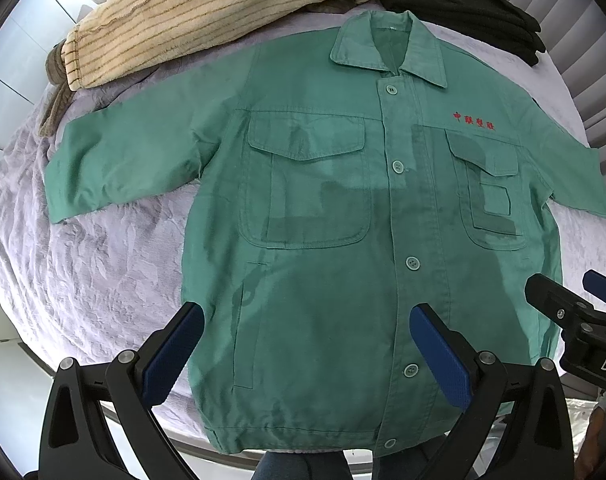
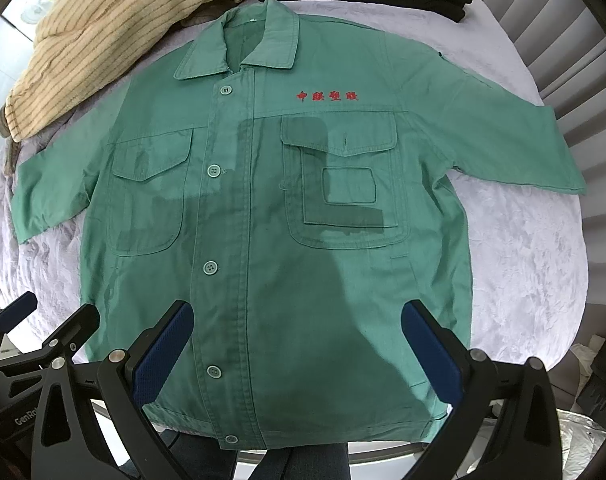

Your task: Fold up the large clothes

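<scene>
The green buttoned cotton work jacket [image 1: 323,280] lies flat, front up, sleeves spread, on the lilac-covered surface [image 1: 103,272], folding unstarted, both left claw [image 1: 307,352] and right claw [image 2: 297,354] wide and empty above its hem, so next each should take a sleeve.

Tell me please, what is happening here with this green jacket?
A person holds a gripper in each hand above a green jacket spread flat, buttoned, front up, on a lilac cover. The left gripper and right gripper are both open and hold nothing. No fold is made yet.
</scene>
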The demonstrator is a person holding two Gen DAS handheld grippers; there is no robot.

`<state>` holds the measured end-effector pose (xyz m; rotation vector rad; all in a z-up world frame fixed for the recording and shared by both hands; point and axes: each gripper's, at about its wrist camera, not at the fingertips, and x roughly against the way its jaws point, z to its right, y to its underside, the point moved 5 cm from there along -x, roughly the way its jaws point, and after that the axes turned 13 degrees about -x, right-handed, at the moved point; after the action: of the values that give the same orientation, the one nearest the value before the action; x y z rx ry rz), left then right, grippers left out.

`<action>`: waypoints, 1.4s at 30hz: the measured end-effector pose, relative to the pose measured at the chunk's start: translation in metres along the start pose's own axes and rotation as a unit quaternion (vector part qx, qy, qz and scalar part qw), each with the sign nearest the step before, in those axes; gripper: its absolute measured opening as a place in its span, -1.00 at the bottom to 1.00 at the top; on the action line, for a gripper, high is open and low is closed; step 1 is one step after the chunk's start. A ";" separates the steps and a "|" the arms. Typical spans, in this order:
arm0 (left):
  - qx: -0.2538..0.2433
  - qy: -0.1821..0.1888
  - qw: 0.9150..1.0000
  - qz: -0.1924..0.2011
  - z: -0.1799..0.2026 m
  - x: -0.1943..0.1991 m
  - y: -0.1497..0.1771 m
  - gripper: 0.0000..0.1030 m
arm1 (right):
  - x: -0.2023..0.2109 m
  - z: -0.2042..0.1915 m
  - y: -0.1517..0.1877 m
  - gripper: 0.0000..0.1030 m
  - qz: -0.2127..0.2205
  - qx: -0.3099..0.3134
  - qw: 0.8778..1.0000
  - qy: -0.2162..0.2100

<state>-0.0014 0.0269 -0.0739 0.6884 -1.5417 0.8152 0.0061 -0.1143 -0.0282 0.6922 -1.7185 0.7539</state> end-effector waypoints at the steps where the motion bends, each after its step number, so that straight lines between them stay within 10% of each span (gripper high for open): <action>1: 0.000 0.001 1.000 -0.001 0.000 0.000 -0.001 1.00 | 0.000 0.000 0.000 1.00 0.000 0.000 1.000 0.000; 16: 0.019 0.050 0.999 0.004 -0.005 -0.007 -0.003 1.00 | -0.009 -0.004 0.001 1.00 -0.007 0.002 1.000 0.008; 25: 0.143 0.074 0.985 0.064 -0.106 -0.033 -0.005 1.00 | -0.030 -0.038 0.012 1.00 -0.019 0.034 0.999 0.004; 36: 0.300 0.028 0.943 0.142 -0.294 -0.119 0.006 1.00 | -0.077 -0.115 0.023 1.00 -0.039 0.112 0.993 -0.010; 42: 0.383 0.037 0.905 0.180 -0.373 -0.148 0.007 0.98 | -0.098 -0.141 0.024 1.00 -0.047 0.141 0.989 -0.005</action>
<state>0.2265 0.3311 -0.2011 0.9229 -1.2672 1.7548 0.0961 0.0177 -0.0958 0.9645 -1.5918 0.9382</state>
